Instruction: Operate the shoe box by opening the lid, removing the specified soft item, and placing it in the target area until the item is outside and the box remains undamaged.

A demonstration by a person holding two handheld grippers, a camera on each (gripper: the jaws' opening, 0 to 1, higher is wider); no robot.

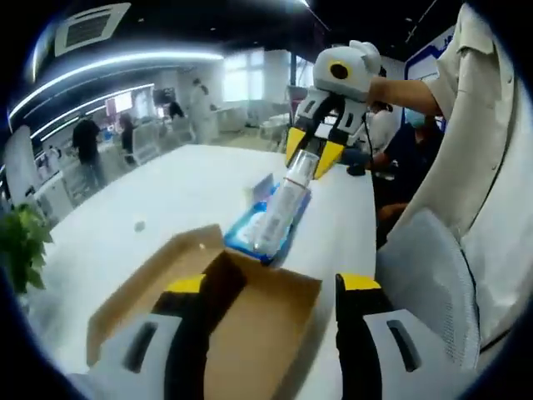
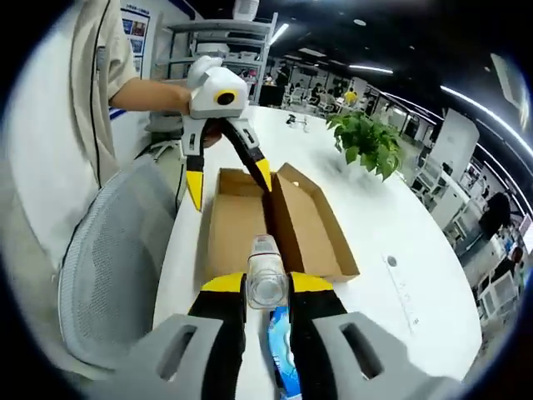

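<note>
The step in hand was judged to be the placing of the removed item. The shoe box [image 2: 275, 229] lay open on the white table [image 1: 166, 192], its lid folded back flat beside the base, and nothing could be made out inside it. The right gripper [image 2: 266, 292] had its jaws pressed in on a clear plastic bottle [image 2: 266, 275] — in the right gripper view the bottle's cap end stood pinched between the yellow-tipped jaws, and in the left gripper view the same bottle hung slanting from that gripper down onto a blue packet [image 1: 265, 225] just beyond the box's far edge.

The item was therefore outside the box and at, or touching, the blue packet; whether it rested fully on it could not be told. It appeared as a slim transparent bottle with a pale cap, probably thin-walled and apt to yield under a firm squeeze.

The left gripper [image 2: 226, 179] stood over the box with jaws spread. One jaw lay against the upright cardboard fold between lid and base, seemingly steadying it, though actual contact was not certain.

The next move would call for settling the bottle down and easing the right jaws apart without rolling it — and lifting the left gripper off without creasing the cardboard.
</note>
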